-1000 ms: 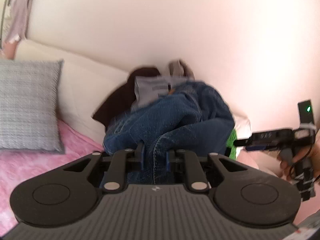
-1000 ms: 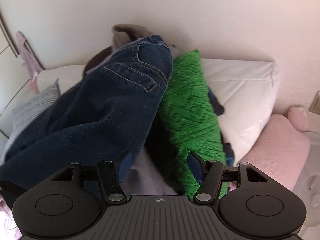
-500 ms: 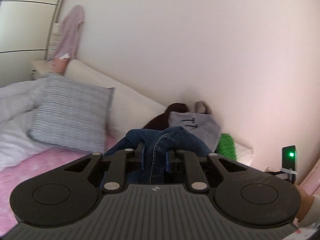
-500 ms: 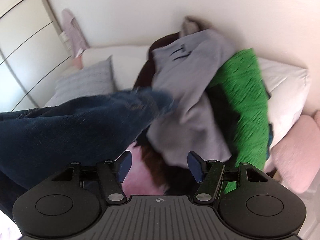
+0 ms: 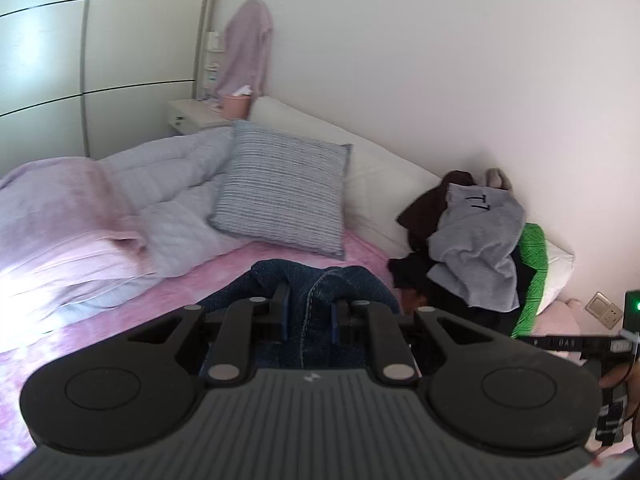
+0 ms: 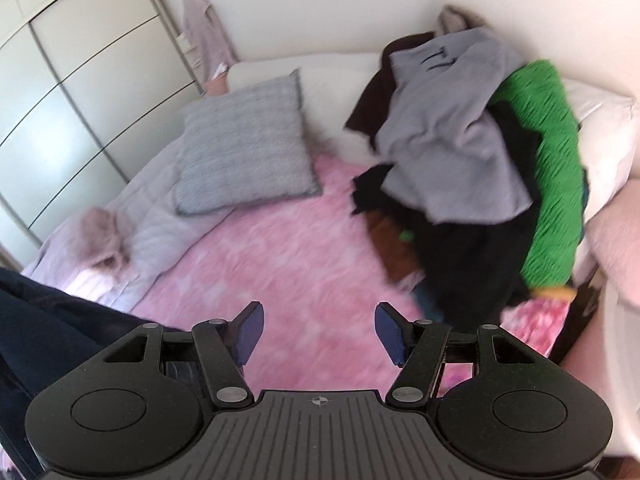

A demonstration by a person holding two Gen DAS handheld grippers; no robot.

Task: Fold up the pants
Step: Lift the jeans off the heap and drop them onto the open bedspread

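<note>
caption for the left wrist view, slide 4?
Left gripper clamped on dark blue jeans above the pink blanket, clothes pile by the wall.

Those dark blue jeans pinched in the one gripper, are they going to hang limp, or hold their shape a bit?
Probably limp: the jeans bunch into soft folds around the left gripper, which is shut on a pinch of denim. They look fairly heavy for cloth, with thick stitched seams. Slipping seems unlikely, since a bunched fold fills the narrow gap between the fingers.
</note>
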